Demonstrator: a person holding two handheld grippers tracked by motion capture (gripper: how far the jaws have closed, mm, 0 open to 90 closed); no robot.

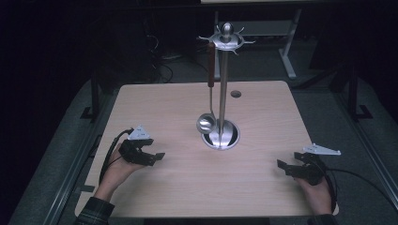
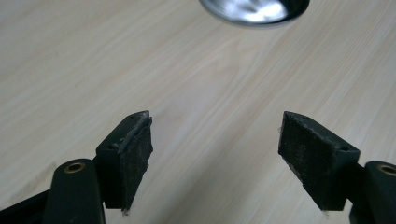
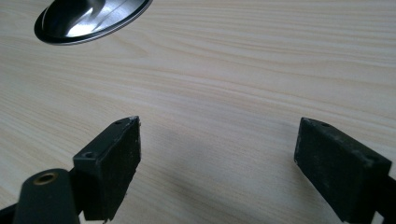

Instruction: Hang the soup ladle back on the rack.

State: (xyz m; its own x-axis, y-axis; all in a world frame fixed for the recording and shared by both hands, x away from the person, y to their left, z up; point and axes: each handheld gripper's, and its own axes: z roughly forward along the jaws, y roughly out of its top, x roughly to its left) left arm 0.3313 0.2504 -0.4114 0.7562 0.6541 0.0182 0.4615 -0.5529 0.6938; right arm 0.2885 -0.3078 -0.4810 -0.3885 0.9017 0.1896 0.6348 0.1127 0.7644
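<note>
A steel utensil stand rises from a round base in the middle of the wooden table. A ladle with a brown handle hangs from the stand's top ring, its bowl just above the base. My left gripper rests low over the table at the front left, open, with nothing between its pads. My right gripper sits at the front right, open and empty too, its pads wide apart. The base's edge shows at the top of both gripper views.
A small round hole is in the table behind the stand. Beyond the table's far edge are a white desk frame and cables on a dark floor. Bare wood lies between the two grippers.
</note>
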